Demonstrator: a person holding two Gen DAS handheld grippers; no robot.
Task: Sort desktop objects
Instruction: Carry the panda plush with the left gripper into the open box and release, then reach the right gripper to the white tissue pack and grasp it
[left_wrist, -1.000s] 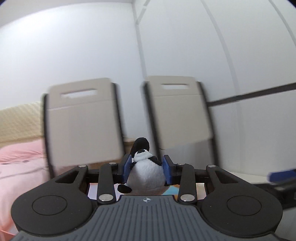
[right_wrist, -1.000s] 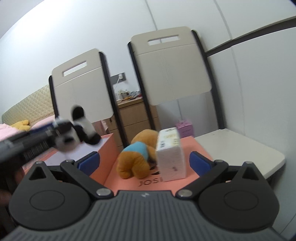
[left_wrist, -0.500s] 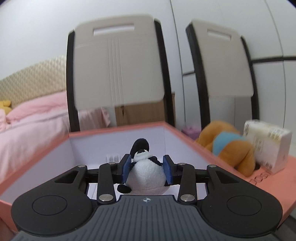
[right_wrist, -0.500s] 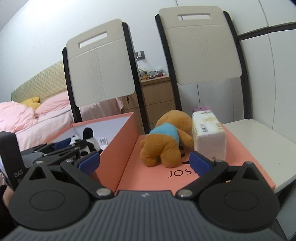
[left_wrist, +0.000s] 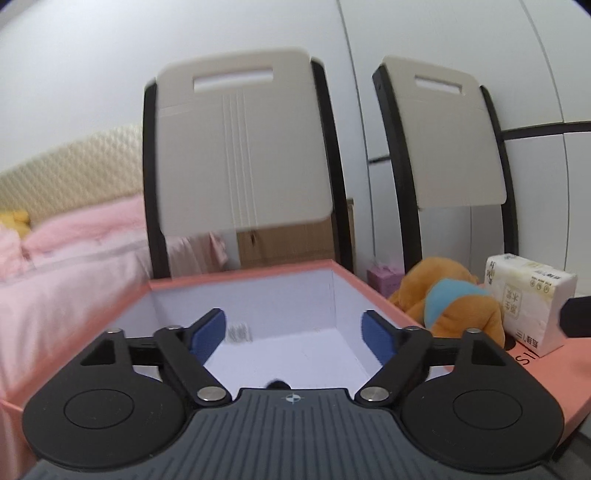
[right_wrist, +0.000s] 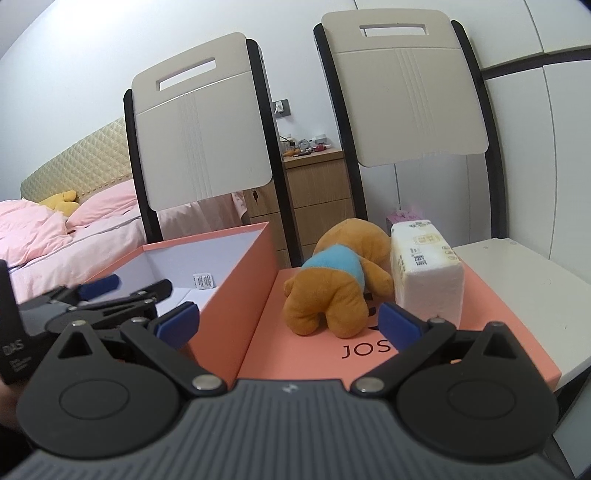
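Left gripper (left_wrist: 294, 330): spread wide above the box (left_wrist: 373, 291).
Right gripper (right_wrist: 288, 321): spread wide, facing the plush dog (right_wrist: 332, 291) and tissue pack (right_wrist: 424, 266).

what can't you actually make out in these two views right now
- Penguin plush: left wrist view, only a dark tip shows above the left gripper body.
- Printing on the small packet in the orange box: right wrist view, too small.
- Lettering on the box lid: right wrist view, cut off by the right gripper.
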